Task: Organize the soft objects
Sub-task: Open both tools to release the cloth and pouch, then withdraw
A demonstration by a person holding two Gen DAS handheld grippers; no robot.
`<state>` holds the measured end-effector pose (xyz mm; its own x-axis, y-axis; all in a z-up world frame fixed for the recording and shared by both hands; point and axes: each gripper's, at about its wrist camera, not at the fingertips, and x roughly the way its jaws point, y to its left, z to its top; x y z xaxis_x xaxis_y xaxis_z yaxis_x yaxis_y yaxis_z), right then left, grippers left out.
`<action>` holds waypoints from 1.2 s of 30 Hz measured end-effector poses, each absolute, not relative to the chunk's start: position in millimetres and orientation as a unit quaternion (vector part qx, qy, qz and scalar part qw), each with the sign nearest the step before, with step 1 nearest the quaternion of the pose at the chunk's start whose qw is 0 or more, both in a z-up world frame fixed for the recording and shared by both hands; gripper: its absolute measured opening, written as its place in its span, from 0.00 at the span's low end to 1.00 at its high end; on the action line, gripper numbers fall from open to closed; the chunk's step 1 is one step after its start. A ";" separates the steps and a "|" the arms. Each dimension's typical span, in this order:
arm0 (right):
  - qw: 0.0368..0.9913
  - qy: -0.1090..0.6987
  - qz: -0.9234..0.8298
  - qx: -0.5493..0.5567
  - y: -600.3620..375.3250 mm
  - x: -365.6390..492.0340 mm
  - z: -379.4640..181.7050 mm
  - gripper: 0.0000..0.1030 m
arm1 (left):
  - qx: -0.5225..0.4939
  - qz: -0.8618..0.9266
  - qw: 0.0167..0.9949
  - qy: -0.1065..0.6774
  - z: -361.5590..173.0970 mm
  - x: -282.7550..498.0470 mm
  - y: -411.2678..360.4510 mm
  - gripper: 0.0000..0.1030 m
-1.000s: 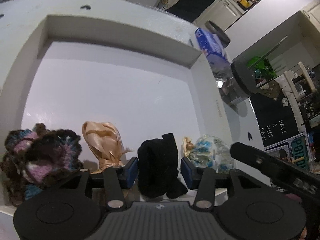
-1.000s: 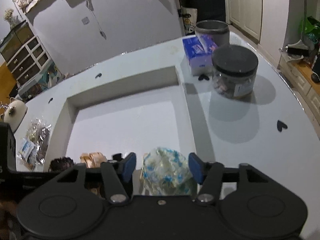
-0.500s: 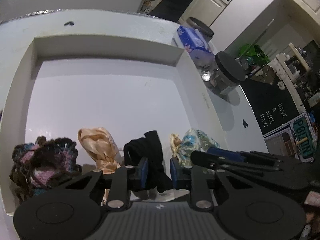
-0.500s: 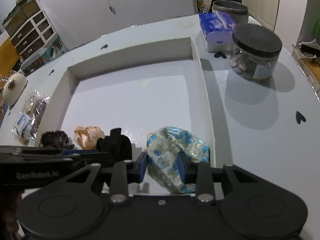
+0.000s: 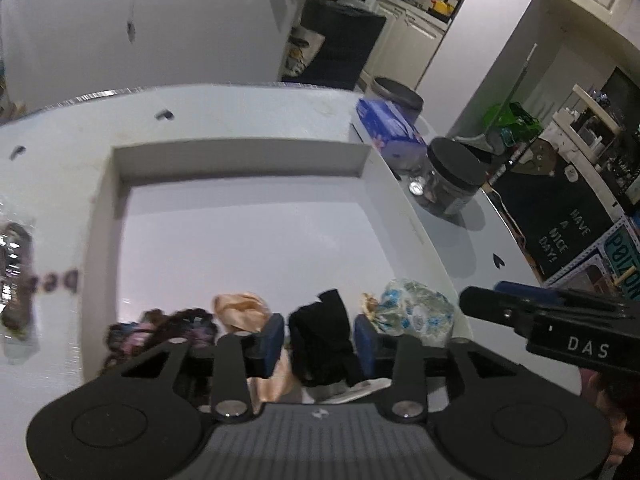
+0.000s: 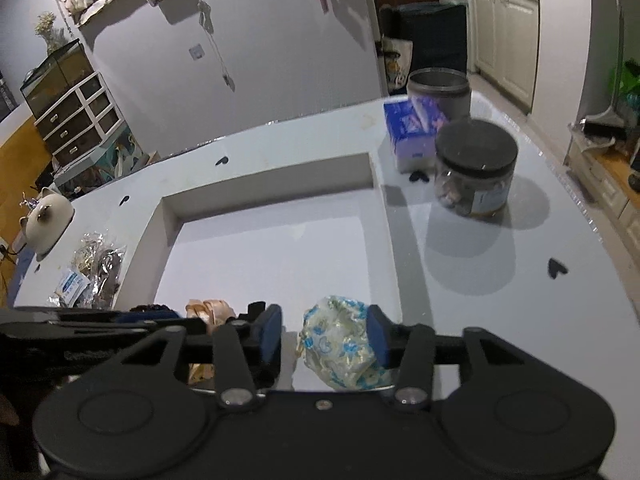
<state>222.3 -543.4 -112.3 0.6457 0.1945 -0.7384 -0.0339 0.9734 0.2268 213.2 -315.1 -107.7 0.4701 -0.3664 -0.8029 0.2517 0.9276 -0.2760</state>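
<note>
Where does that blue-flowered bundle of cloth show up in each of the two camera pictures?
Left wrist view: the blue-flowered bundle lies low and right of centre, beyond the right fingertip, in the tray's near right corner.
Right wrist view: bottom centre, between the open fingers.
Shared landmark: the black-lidded jar, at right in both.

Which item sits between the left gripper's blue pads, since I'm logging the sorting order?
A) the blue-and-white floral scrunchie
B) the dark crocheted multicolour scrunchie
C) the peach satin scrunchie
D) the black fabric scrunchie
D: in the left wrist view the black fabric scrunchie lies between the left gripper pads, apparently untouched by them; the gripper has just been opening.
</note>
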 end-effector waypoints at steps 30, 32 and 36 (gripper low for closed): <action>0.932 0.358 0.023 0.058 -490.4 173.0 -93.3 1.00 | -0.050 -0.109 0.906 0.406 -66.1 159.6 -222.7 1.00; 0.931 0.359 0.023 0.057 -480.3 172.7 -92.3 1.00 | -0.049 -0.108 0.908 0.403 -64.5 159.2 -213.9 1.00; 0.932 0.357 0.019 0.061 -459.9 173.1 -90.5 1.00 | -0.047 -0.110 0.909 0.400 -61.8 158.8 -191.5 1.00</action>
<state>173.1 -459.9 -90.5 0.7447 0.0785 -0.6627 0.0086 0.9918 0.1272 158.8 -191.5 -61.8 0.6558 -0.2375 -0.7167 0.1620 0.9714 -0.1737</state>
